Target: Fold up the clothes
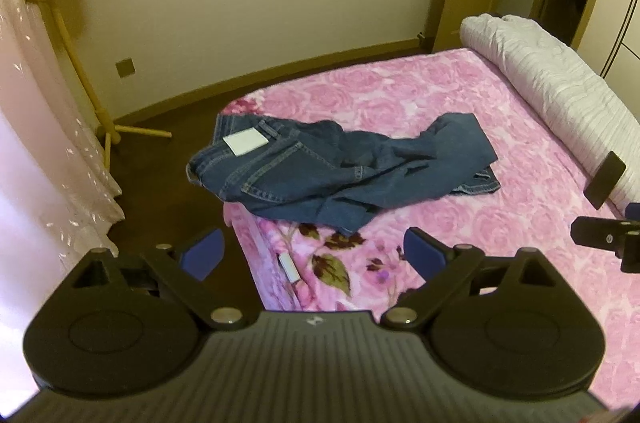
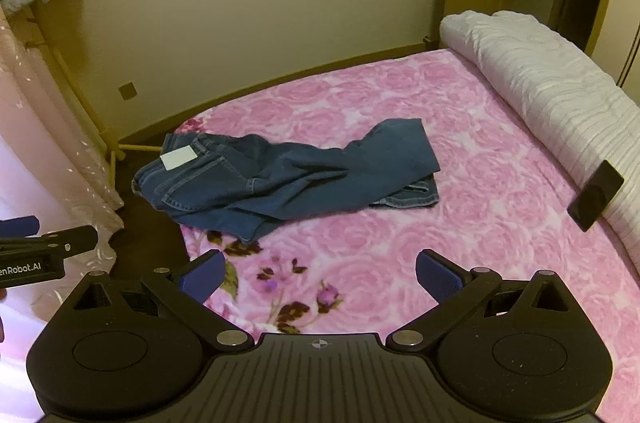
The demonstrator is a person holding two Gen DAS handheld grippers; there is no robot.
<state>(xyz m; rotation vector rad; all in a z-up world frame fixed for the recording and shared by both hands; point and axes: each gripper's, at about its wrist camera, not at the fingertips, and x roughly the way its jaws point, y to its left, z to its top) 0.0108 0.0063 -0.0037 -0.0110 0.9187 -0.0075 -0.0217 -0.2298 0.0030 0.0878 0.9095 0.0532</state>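
Observation:
A pair of blue jeans (image 1: 340,169) lies crumpled on the pink rose-patterned bed cover (image 1: 480,223), waistband with a white label at the left near the bed's corner, legs bunched to the right. The jeans also show in the right wrist view (image 2: 288,179). My left gripper (image 1: 314,253) is open and empty, held above the bed's near corner, short of the jeans. My right gripper (image 2: 320,277) is open and empty, above the bed cover (image 2: 480,243) in front of the jeans.
A rolled white quilt (image 1: 560,95) lies along the bed's right side, with a black phone (image 1: 604,179) leaning on it. A wooden coat stand (image 1: 104,127) and pink curtain (image 1: 40,143) are at the left. Dark floor lies beyond the bed's left edge.

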